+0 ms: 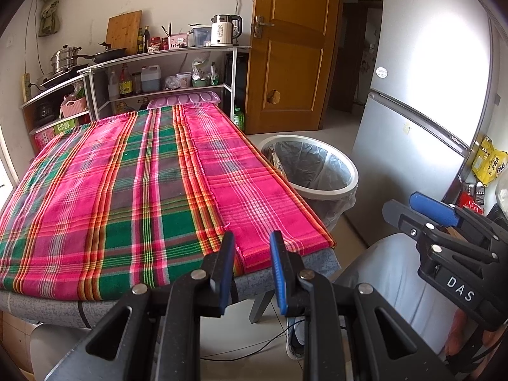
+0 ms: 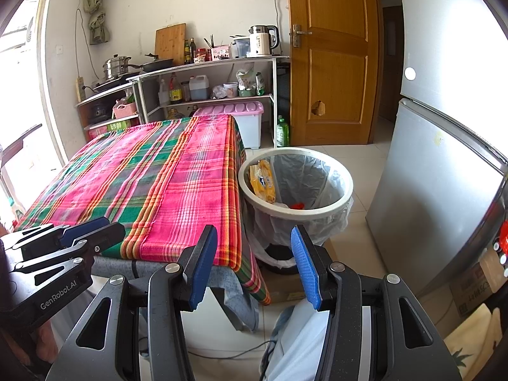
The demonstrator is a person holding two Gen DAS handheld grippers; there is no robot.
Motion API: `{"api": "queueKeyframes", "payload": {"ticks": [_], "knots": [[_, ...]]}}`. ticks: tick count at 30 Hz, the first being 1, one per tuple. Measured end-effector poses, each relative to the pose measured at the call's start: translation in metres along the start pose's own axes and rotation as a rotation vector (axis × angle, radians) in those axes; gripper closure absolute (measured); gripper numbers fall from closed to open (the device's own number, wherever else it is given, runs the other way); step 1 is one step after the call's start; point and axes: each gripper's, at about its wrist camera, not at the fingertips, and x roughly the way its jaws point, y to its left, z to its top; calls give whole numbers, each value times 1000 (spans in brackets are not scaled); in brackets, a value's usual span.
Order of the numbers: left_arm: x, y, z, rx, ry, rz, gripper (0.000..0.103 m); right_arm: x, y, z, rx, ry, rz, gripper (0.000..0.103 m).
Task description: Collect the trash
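A white trash bin (image 2: 346, 190) lined with a clear bag stands on the floor at the table's right side; it also shows in the left wrist view (image 1: 352, 174). Inside lie a yellow wrapper (image 2: 263, 181) and a small red scrap (image 2: 297, 205). The table carries a pink and green plaid cloth (image 1: 133, 171), bare of trash. My left gripper (image 1: 250, 263) is open and empty over the table's near edge. My right gripper (image 2: 254, 263) is open and empty, near the table's front right corner, short of the bin.
A silver fridge (image 2: 444, 165) stands to the right of the bin, a wooden door (image 2: 333, 63) behind it. Shelves with pots, bottles and a kettle (image 1: 223, 28) line the far wall. The person's leg (image 1: 390, 273) is below on the right.
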Motion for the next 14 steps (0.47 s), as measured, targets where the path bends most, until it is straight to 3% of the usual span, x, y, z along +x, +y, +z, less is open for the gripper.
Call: {"api": "queueKeyframes", "payload": {"ticks": [14], "knots": [[-6,1,1,6,-29,18,79,2,0,-1,-2,3,-2,54]]}}
